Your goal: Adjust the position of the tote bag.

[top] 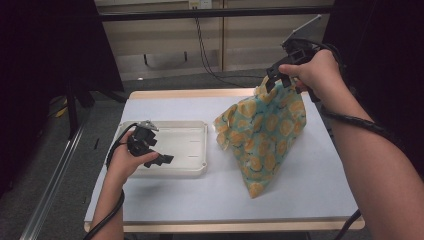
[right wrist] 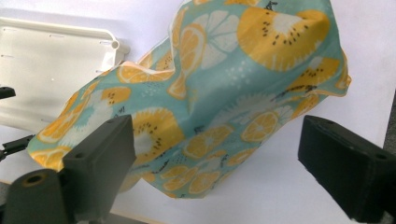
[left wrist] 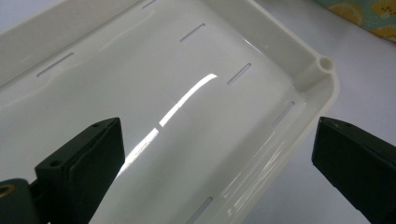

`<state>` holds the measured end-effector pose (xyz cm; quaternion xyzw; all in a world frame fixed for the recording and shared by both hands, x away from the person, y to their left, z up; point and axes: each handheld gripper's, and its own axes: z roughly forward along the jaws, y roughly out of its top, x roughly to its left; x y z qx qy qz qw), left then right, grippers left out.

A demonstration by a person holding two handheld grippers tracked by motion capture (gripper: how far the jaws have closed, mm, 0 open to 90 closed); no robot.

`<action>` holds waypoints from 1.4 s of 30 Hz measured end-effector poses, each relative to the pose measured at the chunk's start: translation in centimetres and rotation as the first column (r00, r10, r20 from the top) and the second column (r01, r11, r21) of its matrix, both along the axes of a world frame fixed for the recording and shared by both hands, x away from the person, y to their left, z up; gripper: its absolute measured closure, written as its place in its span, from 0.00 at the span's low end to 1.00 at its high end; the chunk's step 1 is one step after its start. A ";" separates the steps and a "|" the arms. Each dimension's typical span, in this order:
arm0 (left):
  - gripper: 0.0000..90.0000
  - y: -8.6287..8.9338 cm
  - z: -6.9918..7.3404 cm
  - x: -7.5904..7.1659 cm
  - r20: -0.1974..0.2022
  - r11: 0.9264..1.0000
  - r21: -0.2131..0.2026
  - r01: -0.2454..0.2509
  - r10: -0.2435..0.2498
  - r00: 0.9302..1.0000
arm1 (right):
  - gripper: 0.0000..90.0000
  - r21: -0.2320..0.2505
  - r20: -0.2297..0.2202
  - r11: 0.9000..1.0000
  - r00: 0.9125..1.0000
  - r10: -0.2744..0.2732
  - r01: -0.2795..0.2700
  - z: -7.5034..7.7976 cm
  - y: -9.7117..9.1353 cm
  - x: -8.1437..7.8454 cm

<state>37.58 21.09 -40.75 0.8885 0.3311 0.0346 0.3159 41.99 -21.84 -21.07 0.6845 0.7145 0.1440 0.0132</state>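
Note:
A teal cloth [top: 265, 135] printed with orange citrus slices stands in a tall peak on the right half of the white table [top: 190, 195]. My right gripper [top: 276, 76] hovers at the top of that peak. In the right gripper view the jaws stand wide apart, and my right gripper [right wrist: 217, 135] is open with the cloth [right wrist: 224, 88] spread beyond it. A shallow white tray [top: 197, 127] lies on the left. My left gripper [top: 162, 159] is open over its near right corner. In the left gripper view, my left gripper [left wrist: 217, 140] has nothing in it above the tray [left wrist: 322, 65].
The tray's floor has several narrow slots and nothing lies in it. Beyond the table's far edge are a wood-panelled wall [top: 165, 35] with a hanging black cable [top: 202, 45] and dark curtains at both sides. A metal rail [top: 55, 175] runs along the floor on the left.

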 end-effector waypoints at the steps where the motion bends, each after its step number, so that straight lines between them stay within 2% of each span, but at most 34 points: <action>1: 0.03 0.0 0.0 0.0 0.000 1.000 0.000 -0.002 0.002 1.000 | 0.13 -0.006 -0.009 1.000 1.000 -0.010 0.010 -0.1 0.2 0.3; 9: 0.03 0.2 0.0 0.0 0.001 1.000 0.001 -0.006 0.006 1.000 | 0.17 -0.001 -0.031 1.000 0.999 -0.021 0.021 -0.9 1.0 0.8; 11: 0.03 0.2 -0.1 0.0 0.002 1.000 0.004 -0.009 0.009 1.000 | 0.19 0.017 -0.033 1.000 0.999 -0.017 0.018 -1.2 1.1 0.9; 14: 0.03 0.1 -0.1 0.0 -0.004 1.000 0.013 0.001 -0.001 1.000 | 0.20 0.034 -0.050 0.998 0.998 -0.041 0.043 -1.4 1.3 1.2; 17: 0.03 -0.1 -0.2 -0.1 -0.002 1.000 0.003 -0.006 0.006 1.000 | 0.22 0.060 -0.057 0.997 0.997 -0.051 0.055 -1.7 1.4 1.3; 20: 0.03 -0.1 -0.2 -0.1 0.003 1.000 0.006 -0.002 0.002 1.000 | 0.23 0.035 -0.078 0.998 0.995 -0.055 0.058 -2.1 1.6 1.5; 21: 0.03 -0.1 -0.3 -0.1 -0.002 1.000 0.008 -0.004 0.004 1.000 | 0.27 0.029 -0.088 0.998 0.995 -0.055 0.057 -2.4 1.6 1.5; 24: 0.03 -0.1 -0.3 0.0 -0.003 1.000 0.011 0.009 -0.009 1.000 | 0.30 0.024 -0.087 0.998 0.995 -0.054 0.056 -2.7 1.5 1.5; 25: 0.03 0.0 -0.2 0.1 -0.002 0.999 0.028 0.024 -0.024 1.000 | 0.33 0.026 -0.100 0.998 0.993 -0.062 0.065 -2.8 1.5 1.5; 28: 0.03 -0.1 -0.3 0.0 -0.002 1.000 0.020 0.014 -0.014 1.000 | 0.43 0.071 -0.108 0.995 0.992 -0.065 0.073 -3.5 1.5 1.4; 29: 0.03 -0.2 -0.4 0.0 -0.004 1.000 0.021 0.009 -0.009 1.000 | 0.48 0.072 -0.113 0.995 0.991 -0.065 0.073 -3.6 1.5 1.4; 31: 0.03 -0.3 -0.4 0.0 -0.003 1.000 0.019 0.010 -0.010 1.000 | 0.50 0.067 -0.115 0.995 0.991 -0.068 0.076 -4.0 1.6 1.4; 37: 0.03 -0.3 -0.5 0.0 -0.003 1.000 0.023 0.011 -0.011 1.000 | 0.50 0.091 -0.114 0.992 0.991 -0.073 0.084 -4.9 1.3 1.4; 42: 0.03 -0.3 -0.6 0.1 -0.008 0.999 0.031 0.013 -0.012 1.000 | 0.48 0.084 -0.094 0.994 0.994 -0.057 0.065 -5.3 1.2 1.3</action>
